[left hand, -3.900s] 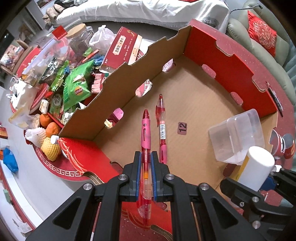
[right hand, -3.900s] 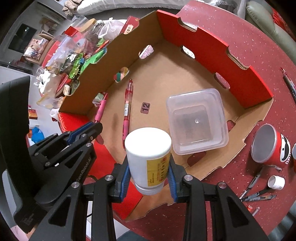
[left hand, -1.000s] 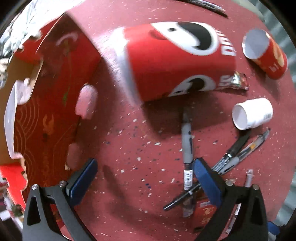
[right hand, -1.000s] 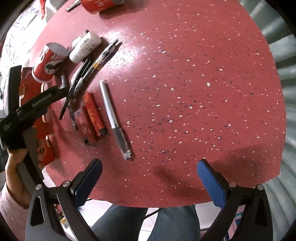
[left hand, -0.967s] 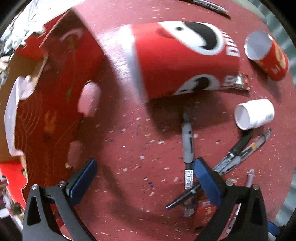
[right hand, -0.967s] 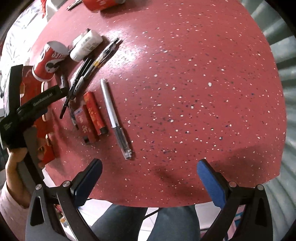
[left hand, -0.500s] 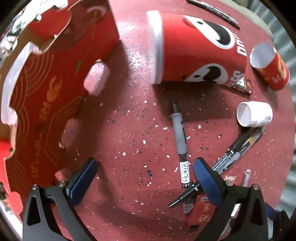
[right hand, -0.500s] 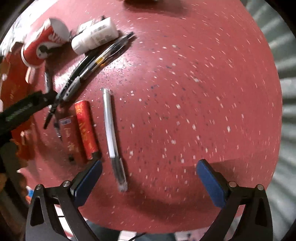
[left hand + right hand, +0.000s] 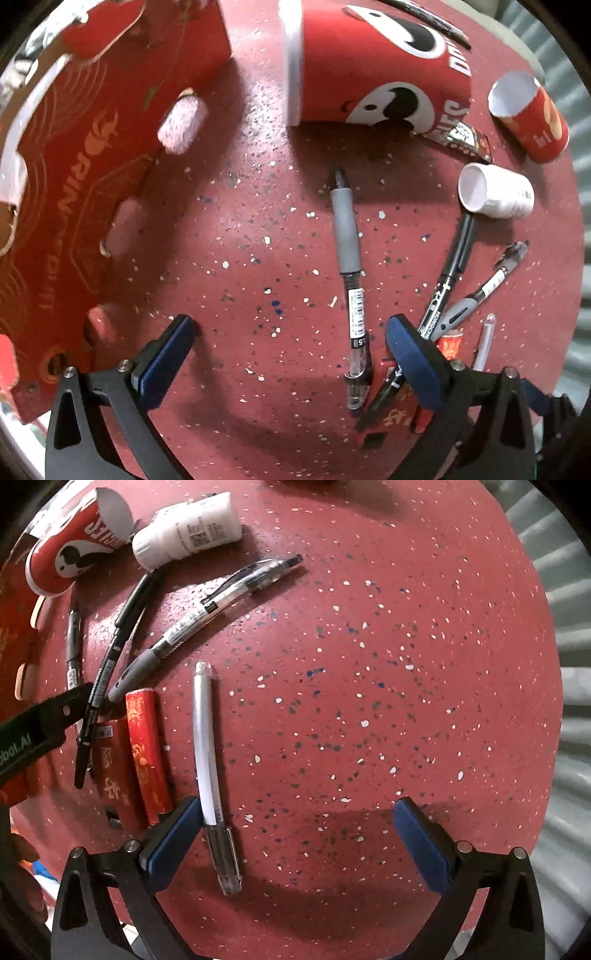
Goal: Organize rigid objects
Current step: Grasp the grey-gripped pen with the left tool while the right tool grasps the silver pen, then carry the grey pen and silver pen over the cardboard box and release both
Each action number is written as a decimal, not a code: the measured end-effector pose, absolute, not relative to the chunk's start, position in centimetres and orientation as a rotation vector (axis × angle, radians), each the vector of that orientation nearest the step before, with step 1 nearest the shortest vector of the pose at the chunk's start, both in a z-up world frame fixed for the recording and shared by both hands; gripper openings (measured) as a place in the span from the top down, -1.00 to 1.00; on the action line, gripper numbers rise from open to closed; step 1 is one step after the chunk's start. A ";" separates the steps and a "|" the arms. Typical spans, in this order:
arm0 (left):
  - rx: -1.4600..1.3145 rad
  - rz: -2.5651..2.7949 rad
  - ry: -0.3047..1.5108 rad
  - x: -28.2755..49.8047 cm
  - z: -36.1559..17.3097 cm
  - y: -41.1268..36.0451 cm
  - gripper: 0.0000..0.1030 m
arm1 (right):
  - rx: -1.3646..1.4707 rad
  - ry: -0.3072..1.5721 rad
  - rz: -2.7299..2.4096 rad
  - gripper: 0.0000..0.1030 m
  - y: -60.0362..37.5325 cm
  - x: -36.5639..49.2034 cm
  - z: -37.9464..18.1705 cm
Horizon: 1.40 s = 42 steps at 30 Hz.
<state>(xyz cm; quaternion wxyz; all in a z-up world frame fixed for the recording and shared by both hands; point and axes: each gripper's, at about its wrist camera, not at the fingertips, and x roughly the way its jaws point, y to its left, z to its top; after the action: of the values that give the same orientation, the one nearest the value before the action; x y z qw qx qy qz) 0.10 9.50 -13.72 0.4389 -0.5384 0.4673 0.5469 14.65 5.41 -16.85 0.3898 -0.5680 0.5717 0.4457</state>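
Speckled red tabletop (image 9: pixel 369 664), slim translucent pen (image 9: pixel 207 746), cardboard can (image 9: pixel 369 70)

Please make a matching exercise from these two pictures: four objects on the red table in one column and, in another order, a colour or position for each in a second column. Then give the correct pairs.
Objects
1. grey-grip pen
2. white bottle
3. silver pen
4. large chip can

Descriptions
A. lies on its side, red with a white rim
B. lies just inside the right gripper's left finger
C. lies between the fingers of the left gripper, nearer the right one
D. lies on its side beside a small red can

Pairs: 1-C, 2-D, 3-B, 4-A
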 end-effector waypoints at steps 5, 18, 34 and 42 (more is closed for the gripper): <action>-1.313 1.371 1.147 0.0 -13.9 7.8 -1.00 | -1.442 1.442 1.142 -0.96 5.5 14.7 -16.8; -1.343 1.348 1.178 2.5 -12.7 7.0 -0.55 | -1.502 1.383 1.334 0.79 3.8 10.7 -13.7; -1.191 1.189 1.150 2.7 -5.4 5.3 0.80 | -1.266 1.536 1.329 0.79 4.4 16.9 -8.6; -1.087 1.154 1.142 1.8 0.1 1.2 0.80 | -1.249 1.564 1.343 0.79 4.3 19.2 -4.6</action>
<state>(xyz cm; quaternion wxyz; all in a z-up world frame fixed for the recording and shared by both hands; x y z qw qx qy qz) 1.78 1.24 0.10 0.5595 -0.4612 0.4843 0.4896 19.24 4.26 -4.55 0.3576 -0.4840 0.6059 0.5203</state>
